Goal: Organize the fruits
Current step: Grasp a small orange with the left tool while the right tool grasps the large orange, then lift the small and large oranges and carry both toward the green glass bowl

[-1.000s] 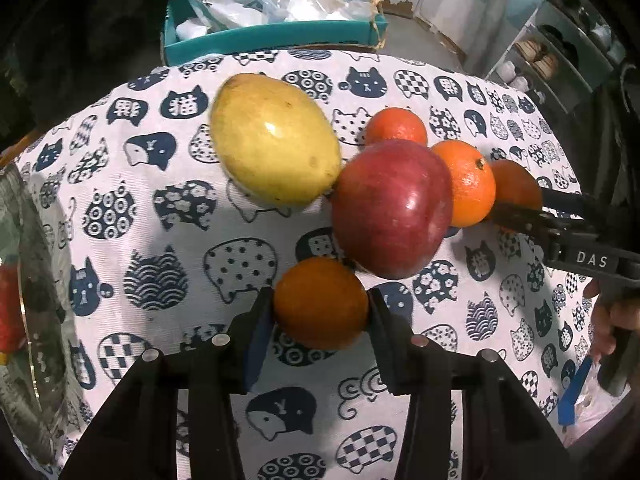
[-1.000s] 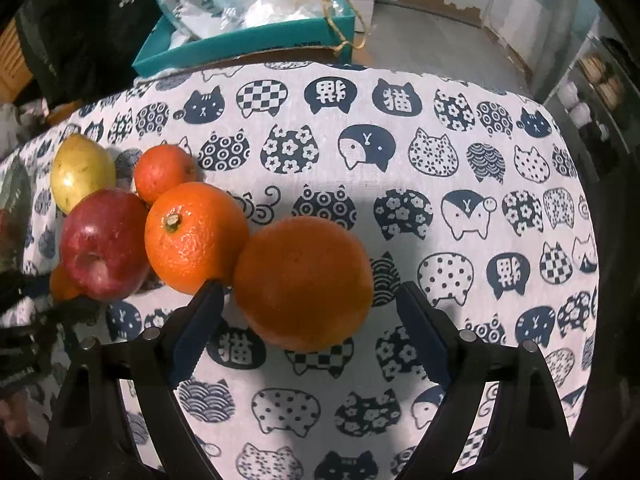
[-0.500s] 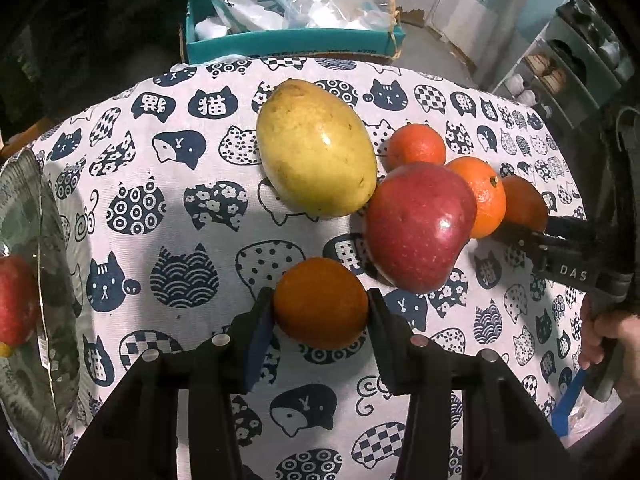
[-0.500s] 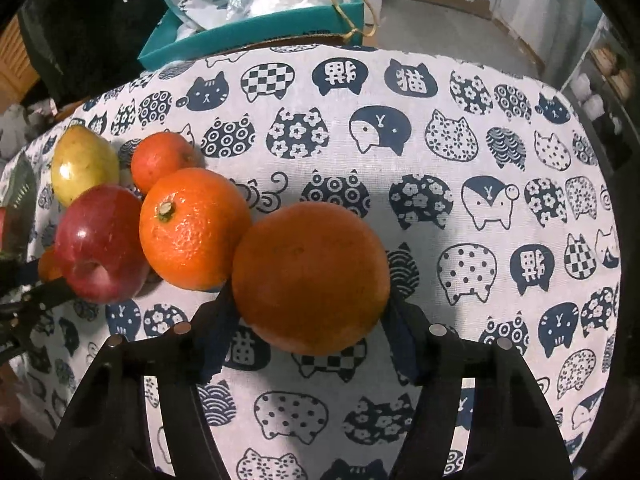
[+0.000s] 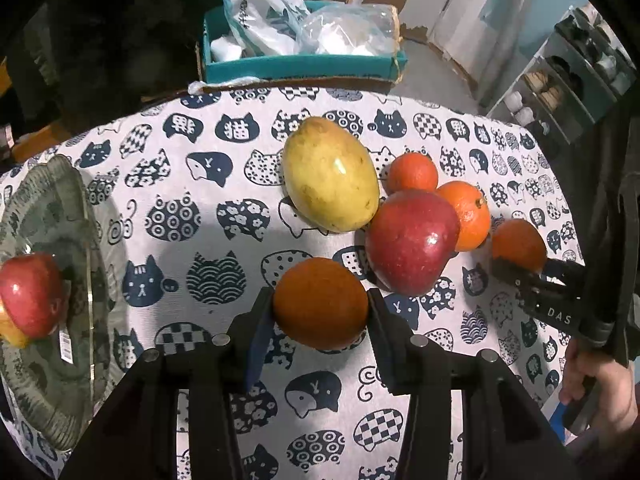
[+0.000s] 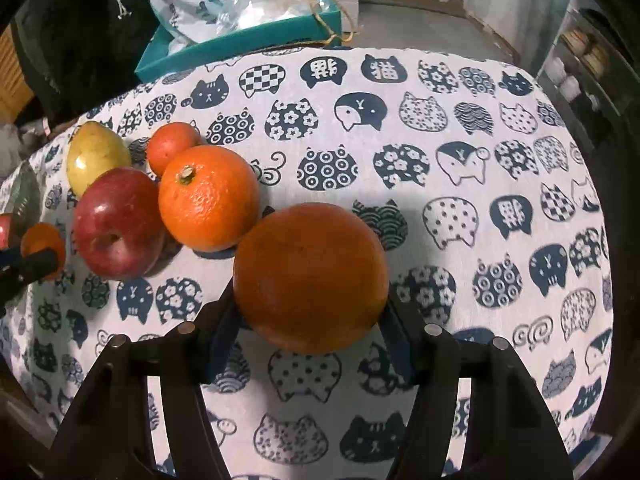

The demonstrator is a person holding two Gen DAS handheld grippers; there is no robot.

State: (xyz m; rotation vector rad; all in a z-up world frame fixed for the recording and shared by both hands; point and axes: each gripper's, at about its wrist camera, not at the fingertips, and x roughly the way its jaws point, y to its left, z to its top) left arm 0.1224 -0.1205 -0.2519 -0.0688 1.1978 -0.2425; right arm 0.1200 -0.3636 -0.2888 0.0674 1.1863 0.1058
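Observation:
My left gripper (image 5: 320,312) is shut on a small orange (image 5: 320,302) and holds it just above the cat-print tablecloth. My right gripper (image 6: 310,308) is shut on a large orange (image 6: 310,276), lifted off the cloth; it also shows in the left wrist view (image 5: 518,244). On the cloth lie a yellow mango (image 5: 330,174), a red apple (image 5: 410,242), an orange with a stem (image 5: 466,214) and a small tangerine (image 5: 412,170). A glass plate (image 5: 60,380) at the left holds another red apple (image 5: 30,294).
A teal box (image 5: 300,66) with plastic bags stands past the table's far edge. Shelving (image 5: 568,72) is at the far right. The person's hand (image 5: 600,376) holds the right gripper. The cloth's right half (image 6: 480,160) carries no fruit.
My left gripper has lifted its small orange and moved left, bringing the glass plate into view. My right gripper closed on the large orange and raised it away from the stemmed orange.

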